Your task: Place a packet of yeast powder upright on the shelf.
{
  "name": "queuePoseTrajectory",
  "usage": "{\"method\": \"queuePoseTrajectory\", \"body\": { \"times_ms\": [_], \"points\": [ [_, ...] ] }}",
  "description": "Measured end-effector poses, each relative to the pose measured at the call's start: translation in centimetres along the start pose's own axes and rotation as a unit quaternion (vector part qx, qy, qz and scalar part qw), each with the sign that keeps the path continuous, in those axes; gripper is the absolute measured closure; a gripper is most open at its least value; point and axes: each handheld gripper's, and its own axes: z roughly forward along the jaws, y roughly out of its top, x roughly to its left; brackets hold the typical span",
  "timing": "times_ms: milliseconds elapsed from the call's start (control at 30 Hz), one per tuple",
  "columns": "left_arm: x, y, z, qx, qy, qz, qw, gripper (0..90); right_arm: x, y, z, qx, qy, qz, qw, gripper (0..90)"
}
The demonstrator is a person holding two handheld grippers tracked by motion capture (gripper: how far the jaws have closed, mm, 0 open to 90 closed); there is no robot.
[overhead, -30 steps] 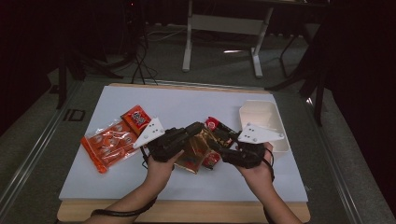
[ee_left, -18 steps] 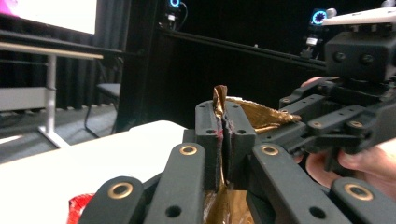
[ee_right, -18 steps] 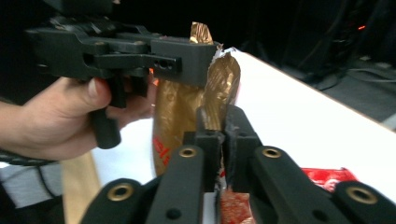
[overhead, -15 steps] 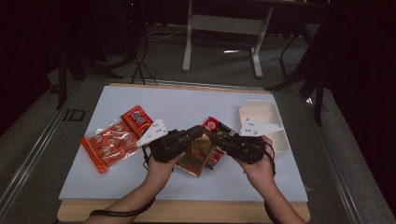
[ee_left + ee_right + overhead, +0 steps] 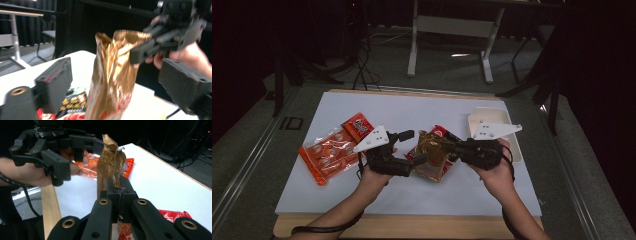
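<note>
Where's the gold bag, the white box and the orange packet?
gold bag [image 5: 432, 155]: high view, its middle.
white box [image 5: 475, 120]: high view, its left rim.
orange packet [image 5: 326, 155]: high view, its middle.

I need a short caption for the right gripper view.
Right gripper clamps gold snack packet; left gripper open beside it.

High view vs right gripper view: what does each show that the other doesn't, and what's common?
High view adds: the white tray at the table's right and the right hand. Right gripper view adds: a close look at the right claw pinching the gold packet by its top edge. Both: the gold packet, the orange snack bag, and the left claw, whose jaws have just been opening, packet between them but not clamped.
</note>
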Motion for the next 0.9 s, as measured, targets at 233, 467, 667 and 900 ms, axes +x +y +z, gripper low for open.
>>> {"method": "queuePoseTrajectory", "body": {
  "times_ms": [233, 467, 667, 900],
  "points": [
    [0.9, -0.6, -1.5, 0.036, -0.003, -0.009, 0.9993, 1.7, -0.6, 0.4, -0.5, 0.004, 0.003, -0.003, 1.0, 89.4],
    [1.3, -1.9, -3.9, 0.046, 0.007, 0.029, 0.9985, 1.3, -1.9, 0.7, -1.4, 0.006, 0.003, -0.017, 0.9998, 89.3],
    [2.0, -3.7, -5.5, 0.06, 0.004, 0.047, 0.9971, 1.6, -3.3, 1.3, -2.7, -0.004, -0.008, -0.022, 0.9997, 89.3],
    [2.8, -5.7, -6.9, 0.078, 0.015, 0.025, 0.9965, 2.6, -5.1, 1.9, -4.2, -0.011, -0.027, -0.028, 0.9992, 89.3]
  ]
}}
